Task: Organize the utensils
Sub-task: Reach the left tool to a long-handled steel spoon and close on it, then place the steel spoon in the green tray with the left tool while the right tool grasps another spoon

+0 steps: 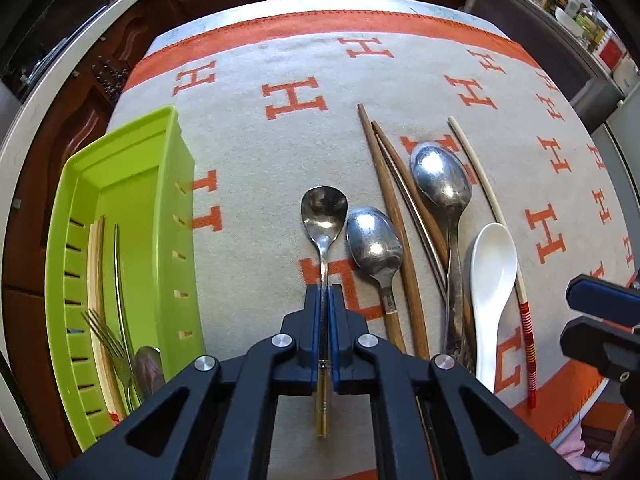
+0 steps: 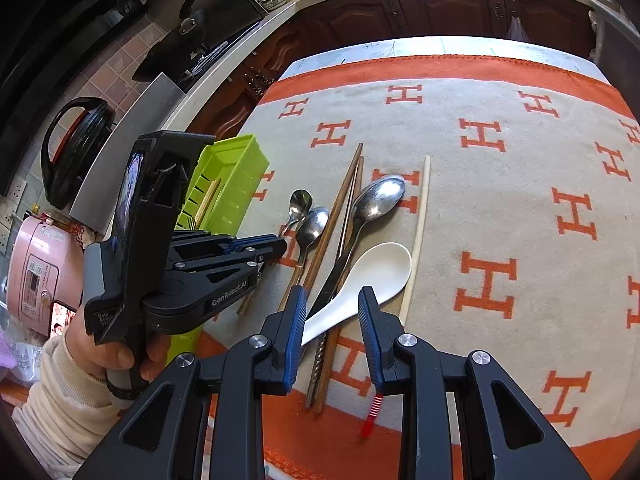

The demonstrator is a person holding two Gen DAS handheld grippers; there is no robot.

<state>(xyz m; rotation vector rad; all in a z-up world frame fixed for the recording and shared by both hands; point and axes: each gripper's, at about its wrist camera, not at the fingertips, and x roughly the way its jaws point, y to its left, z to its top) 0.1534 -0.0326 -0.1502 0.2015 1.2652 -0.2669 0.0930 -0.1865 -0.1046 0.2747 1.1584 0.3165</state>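
Steel small spoon [image 1: 323,216] clamped in left hand-held gripper [image 1: 328,300]; right hand-held gripper [image 2: 332,304] spread apart.

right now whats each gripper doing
left gripper: shut on the small metal spoon
right gripper: open, holding nothing, over the white spoon

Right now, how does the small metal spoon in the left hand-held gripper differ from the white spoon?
The small metal spoon is shiny steel with a thin handle; the white spoon is matte, broader and thick-handled. The left hand-held gripper clamps the metal one; the white one lies free between the right hand-held gripper's open fingers. Both point bowl-away.
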